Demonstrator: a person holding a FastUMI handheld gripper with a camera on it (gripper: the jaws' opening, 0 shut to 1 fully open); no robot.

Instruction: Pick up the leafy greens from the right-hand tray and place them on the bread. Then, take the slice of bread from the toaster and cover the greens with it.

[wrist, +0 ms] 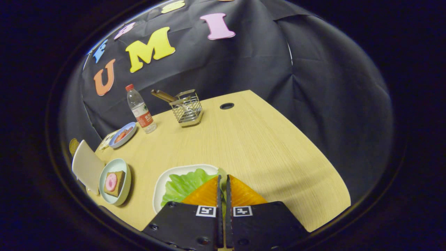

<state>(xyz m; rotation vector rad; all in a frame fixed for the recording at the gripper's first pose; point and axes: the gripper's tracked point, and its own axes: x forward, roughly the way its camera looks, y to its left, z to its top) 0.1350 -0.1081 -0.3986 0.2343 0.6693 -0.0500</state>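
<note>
Where the white tray (163, 184) sits on the wooden table (251, 146), leafy greens (183, 186) lie on it, partly under the gripper (223, 181). Fingers nearly closed, a sliver of leaf between them; firm pinch cannot be told. Left: bowl (120, 167) with bread (118, 183). Beyond: bottle (140, 109), wire basket (188, 111).

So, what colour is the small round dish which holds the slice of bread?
Pale blue-green, in the gripper view: the small round dish with the bread slice.
</note>
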